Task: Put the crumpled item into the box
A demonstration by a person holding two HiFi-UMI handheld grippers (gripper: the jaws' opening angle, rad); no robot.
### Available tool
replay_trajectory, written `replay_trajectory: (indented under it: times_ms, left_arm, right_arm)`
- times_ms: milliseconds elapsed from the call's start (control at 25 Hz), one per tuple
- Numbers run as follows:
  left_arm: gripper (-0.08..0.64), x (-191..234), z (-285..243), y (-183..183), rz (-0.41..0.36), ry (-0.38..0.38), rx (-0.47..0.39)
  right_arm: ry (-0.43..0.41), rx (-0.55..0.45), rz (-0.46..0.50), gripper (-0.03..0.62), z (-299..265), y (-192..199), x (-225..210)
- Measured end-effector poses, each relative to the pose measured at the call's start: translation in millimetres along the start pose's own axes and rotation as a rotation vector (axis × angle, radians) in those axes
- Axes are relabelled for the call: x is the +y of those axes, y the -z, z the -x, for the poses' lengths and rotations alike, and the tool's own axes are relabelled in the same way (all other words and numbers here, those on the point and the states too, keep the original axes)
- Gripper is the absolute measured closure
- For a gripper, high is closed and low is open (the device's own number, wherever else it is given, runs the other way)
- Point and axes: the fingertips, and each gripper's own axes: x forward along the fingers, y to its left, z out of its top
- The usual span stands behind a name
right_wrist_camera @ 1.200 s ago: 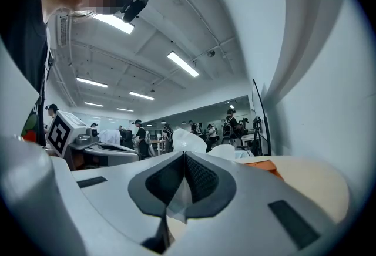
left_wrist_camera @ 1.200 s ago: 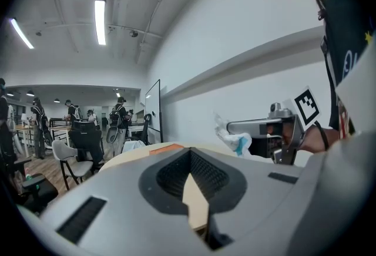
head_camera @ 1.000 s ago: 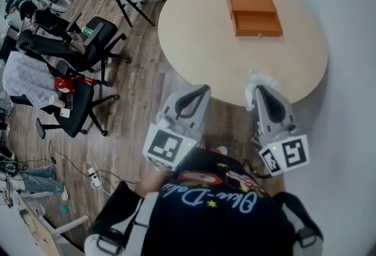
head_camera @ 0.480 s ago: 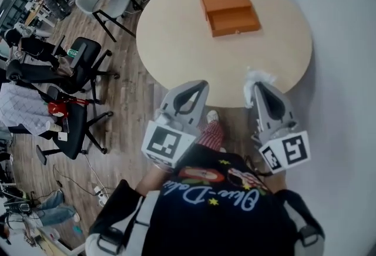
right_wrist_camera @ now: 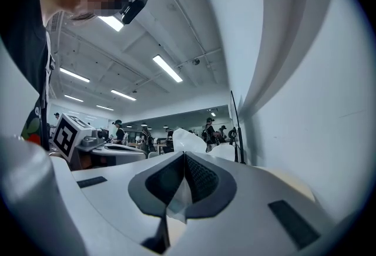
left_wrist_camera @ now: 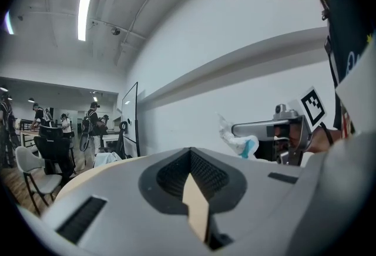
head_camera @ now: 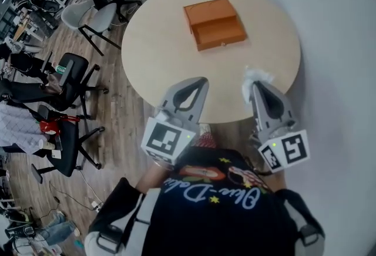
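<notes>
An orange box [head_camera: 214, 24] lies open on the far half of a round beige table [head_camera: 153, 55]. My right gripper [head_camera: 252, 86] hovers over the table's near edge, shut on a white crumpled item [head_camera: 258, 76] that sticks out past its tips. In the right gripper view the crumpled item [right_wrist_camera: 187, 141] rises above the closed jaws. The left gripper view shows the same item [left_wrist_camera: 236, 142], with a teal patch, at the right gripper's [left_wrist_camera: 252, 129] tip. My left gripper [head_camera: 201, 81] hangs beside it at the near edge, shut and holding nothing.
Black office chairs [head_camera: 70, 73] and a grey chair [head_camera: 97, 17] stand on the wooden floor left of the table. A pale wall runs along the right side. People stand far off in the room [left_wrist_camera: 94, 123].
The table and orange box have slid left and nearer in the head view. Both grippers now reach over the table's near edge. The right gripper keeps its hold on the crumpled item.
</notes>
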Motion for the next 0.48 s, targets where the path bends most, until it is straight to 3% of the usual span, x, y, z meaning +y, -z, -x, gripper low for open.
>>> replay_trajectory:
  times_ms: [480]
  left_arm:
    - [0.568,37,-43,9,0.011,-0.017,0.008]
  right_arm:
    - [-0.012,0.03,0.016,0.592,-45,1,-30]
